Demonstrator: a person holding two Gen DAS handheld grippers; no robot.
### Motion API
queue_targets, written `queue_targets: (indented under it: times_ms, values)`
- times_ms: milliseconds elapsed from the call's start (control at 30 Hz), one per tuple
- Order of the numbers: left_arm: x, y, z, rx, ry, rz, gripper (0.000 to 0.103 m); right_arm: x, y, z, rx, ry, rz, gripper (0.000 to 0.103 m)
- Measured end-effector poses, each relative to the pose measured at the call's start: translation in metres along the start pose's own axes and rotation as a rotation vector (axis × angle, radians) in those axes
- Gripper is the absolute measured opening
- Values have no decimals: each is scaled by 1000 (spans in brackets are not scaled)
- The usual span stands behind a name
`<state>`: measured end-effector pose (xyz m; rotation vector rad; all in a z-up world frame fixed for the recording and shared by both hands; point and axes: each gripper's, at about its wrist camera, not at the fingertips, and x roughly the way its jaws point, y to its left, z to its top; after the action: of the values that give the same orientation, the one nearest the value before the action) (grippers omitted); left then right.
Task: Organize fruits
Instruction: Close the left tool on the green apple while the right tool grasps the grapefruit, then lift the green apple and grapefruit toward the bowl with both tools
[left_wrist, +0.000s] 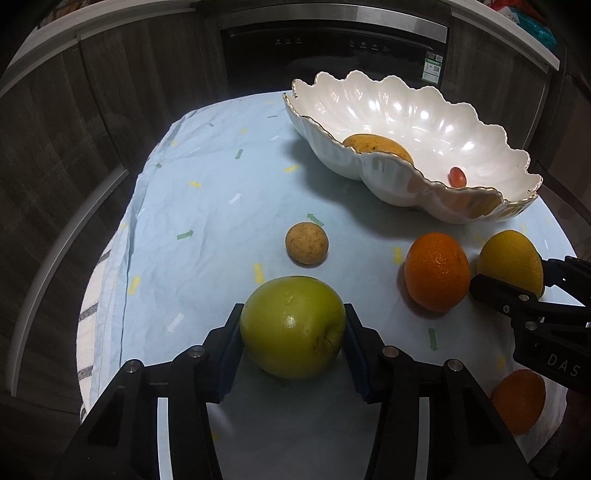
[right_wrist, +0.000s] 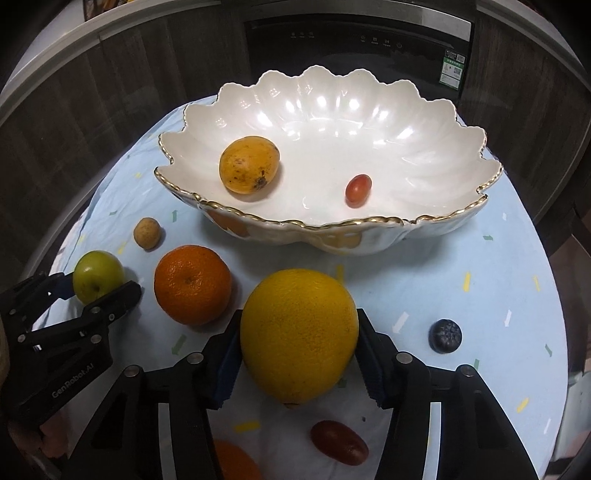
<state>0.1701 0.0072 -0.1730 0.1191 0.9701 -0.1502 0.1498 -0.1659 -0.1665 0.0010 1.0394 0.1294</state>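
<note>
The left gripper (left_wrist: 293, 328) squeezes a smooth green apple (left_wrist: 292, 326); the right gripper (right_wrist: 299, 338) squeezes a bumpy yellow orange (right_wrist: 299, 334). Both sit low over a wrinkled blue cloth (left_wrist: 207, 206). Farther back stands a shiny, wavy white bowl (right_wrist: 369, 110), then dark wooden cabinets (left_wrist: 74, 129).

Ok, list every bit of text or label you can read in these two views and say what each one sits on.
"DAS": white letters on the body of the right tool, cut off at the edge of the left wrist view.
"GenRobot.AI": white letters on the body of the left tool, in the right wrist view.
Green and white sticker on the black appliance: print too small to read.
Control icons along the appliance's top strip: too small to read.
</note>
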Motion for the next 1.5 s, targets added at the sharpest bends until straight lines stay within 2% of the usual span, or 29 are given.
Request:
queue_targets:
  times_ms: [333,900,1500]
  values:
    - [-9,-1,1,5,-27,3,49,-5,-1,0,9,-8,2,56]
    - [-48,-11,7,18,-93,5,49,-41,-7,5,27,-94,5,55]
    - [-83,-28,32,54,-151,-8,49,-76,-24,16,75,-175,7,55]
